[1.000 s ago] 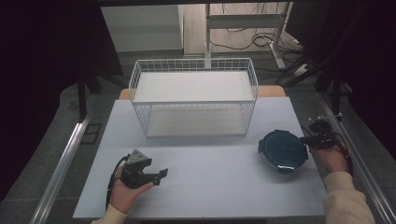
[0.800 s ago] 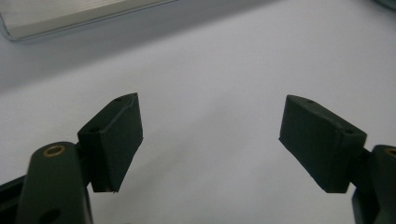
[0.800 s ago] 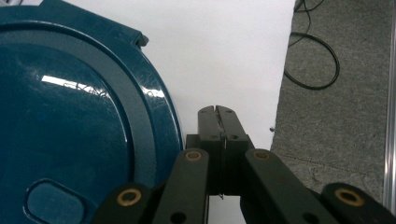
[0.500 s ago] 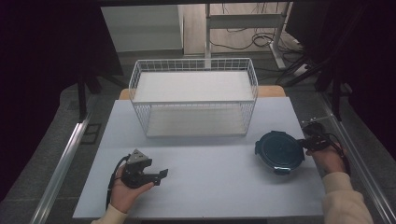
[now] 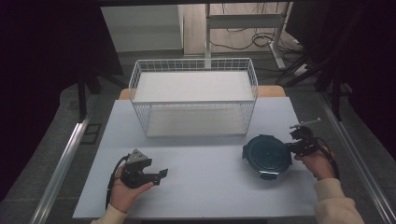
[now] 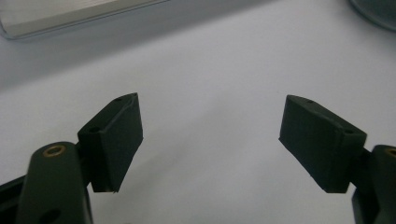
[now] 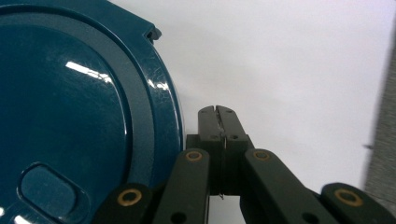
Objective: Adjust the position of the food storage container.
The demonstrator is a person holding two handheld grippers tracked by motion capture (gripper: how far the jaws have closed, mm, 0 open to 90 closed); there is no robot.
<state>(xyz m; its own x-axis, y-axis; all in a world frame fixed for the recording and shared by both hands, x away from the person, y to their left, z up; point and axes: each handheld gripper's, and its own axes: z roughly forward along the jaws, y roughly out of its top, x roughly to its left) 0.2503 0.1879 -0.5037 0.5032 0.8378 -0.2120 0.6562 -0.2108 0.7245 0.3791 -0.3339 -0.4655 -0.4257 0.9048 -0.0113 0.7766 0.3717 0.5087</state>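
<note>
Jaws of the right gripper (image 5: 295, 148) are pressed together just beside the round blue lid (image 5: 267, 156) near the counter's (image 5: 205, 186) right edge. Left gripper (image 6: 210, 135) view: jaws wide apart over bare counter. Right gripper view: closed jaws empty beside the lid's rim; no readable writing.

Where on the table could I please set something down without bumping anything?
The table is bare between the left gripper and the round blue lid, in front of the wire basket. It is crowded where the right gripper meets the lid.
</note>
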